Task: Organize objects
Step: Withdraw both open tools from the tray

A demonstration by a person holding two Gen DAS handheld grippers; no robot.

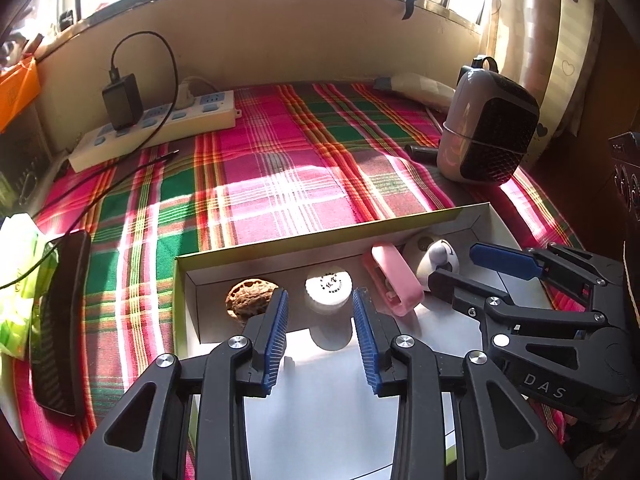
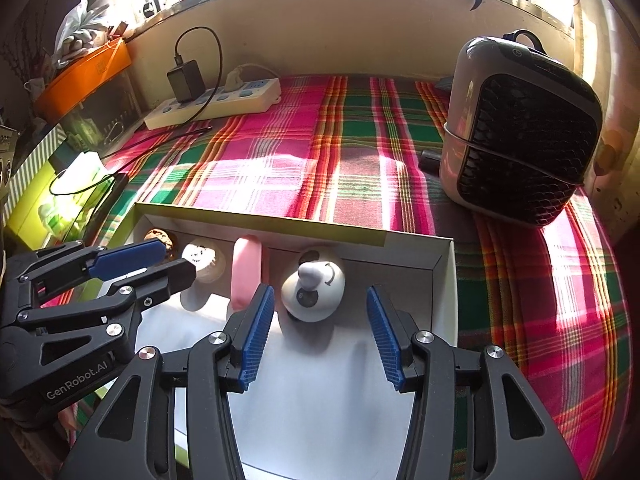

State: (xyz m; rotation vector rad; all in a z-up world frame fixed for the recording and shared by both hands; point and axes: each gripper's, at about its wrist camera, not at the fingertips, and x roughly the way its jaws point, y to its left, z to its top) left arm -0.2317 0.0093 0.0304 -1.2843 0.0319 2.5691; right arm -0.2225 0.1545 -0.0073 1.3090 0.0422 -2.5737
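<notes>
Left wrist: left gripper (image 1: 320, 316) fingers released | right gripper (image 2: 320, 320) fingers released | four items line box (image 1: 280, 242) far wall

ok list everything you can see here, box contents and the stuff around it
box: 1, white inside, near edge of cloth
walnut: 1, brown, box far-left
bottle: 1, white cap, right of walnut
pink case: 1, box middle
white gadget: 1, box right
plaid cloth: 1, pink-green, under everything
power strip: 1, cream, back left
charger: 1, black, plugged in strip
fan: 1, beige-black, back right
left gripper: open, at bottle
right gripper: open, at gadget
</notes>
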